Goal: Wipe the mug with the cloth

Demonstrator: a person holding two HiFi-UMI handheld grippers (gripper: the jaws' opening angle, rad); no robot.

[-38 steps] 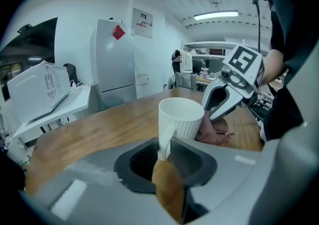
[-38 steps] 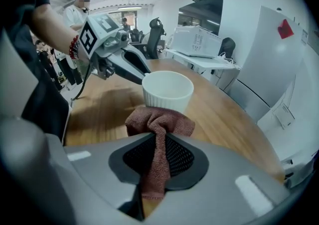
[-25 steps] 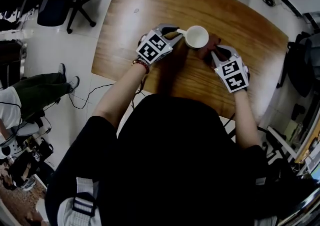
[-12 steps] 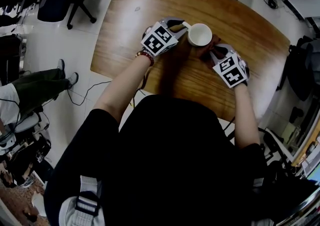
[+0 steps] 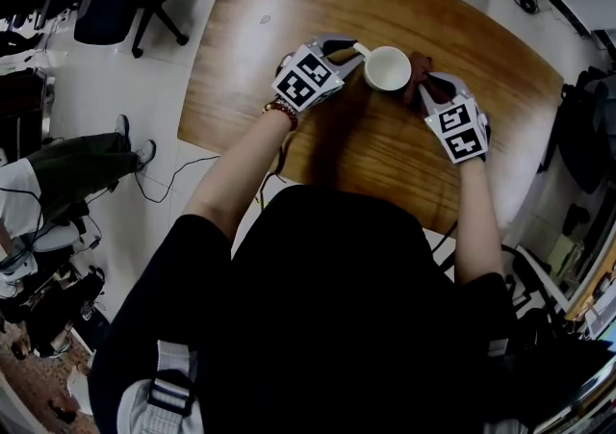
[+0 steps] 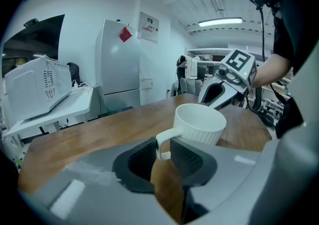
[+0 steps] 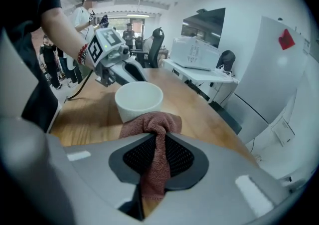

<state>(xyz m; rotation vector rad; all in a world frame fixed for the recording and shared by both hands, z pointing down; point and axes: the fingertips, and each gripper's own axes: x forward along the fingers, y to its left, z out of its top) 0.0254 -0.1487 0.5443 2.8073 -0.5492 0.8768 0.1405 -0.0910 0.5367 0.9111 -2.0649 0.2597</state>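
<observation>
Near the top middle of the head view, on the wooden table (image 5: 279,28), the white mug (image 5: 387,68) stands upright; my left gripper (image 6: 167,151) has its jaws closed on the thin handle (image 6: 163,141); my right gripper (image 7: 158,156) is pinched tight on the brown cloth (image 7: 155,129), right beside the mug on its right; I think the mug is hard, smooth and easy to break, so the handle is a good place to hold; the cloth is soft and floppy, so a bunched fold grips best.
</observation>
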